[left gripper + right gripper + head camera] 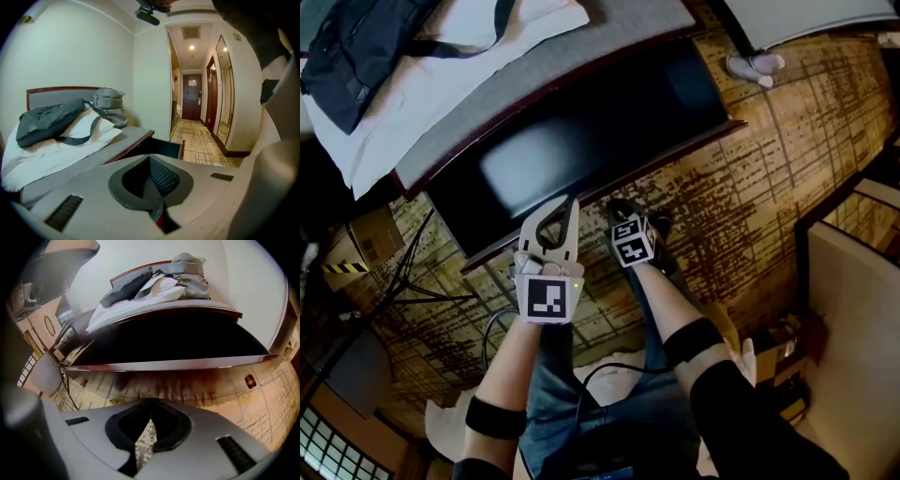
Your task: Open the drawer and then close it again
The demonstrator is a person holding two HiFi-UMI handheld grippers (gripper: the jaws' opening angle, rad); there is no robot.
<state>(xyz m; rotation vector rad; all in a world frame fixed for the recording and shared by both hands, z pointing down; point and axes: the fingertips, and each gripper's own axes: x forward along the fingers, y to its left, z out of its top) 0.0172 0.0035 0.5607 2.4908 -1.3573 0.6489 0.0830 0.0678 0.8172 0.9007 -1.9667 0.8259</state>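
The drawer point(581, 141) under the bed stands pulled out, its dark inside showing and its reddish front rail toward me. My left gripper point(567, 206), white with a marker cube, hovers just over that front rail with its jaws shut and nothing between them. Right beside it, the dark right gripper point(619, 208) points steeply down at the same edge, also shut and empty. The left gripper point(150, 160) looks over the drawer's corner point(161, 149). In the right gripper view, the right gripper point(151, 403) faces the drawer's long front rail point(164, 364), with carpet below.
A grey bag point(356, 47) lies on a white pillow point(441, 84) on the bed. A cardboard box point(366, 248) and cables point(422, 277) sit at the left. White slippers point(755, 66) lie on the patterned carpet point(769, 178). A pale panel point(853, 309) stands at the right.
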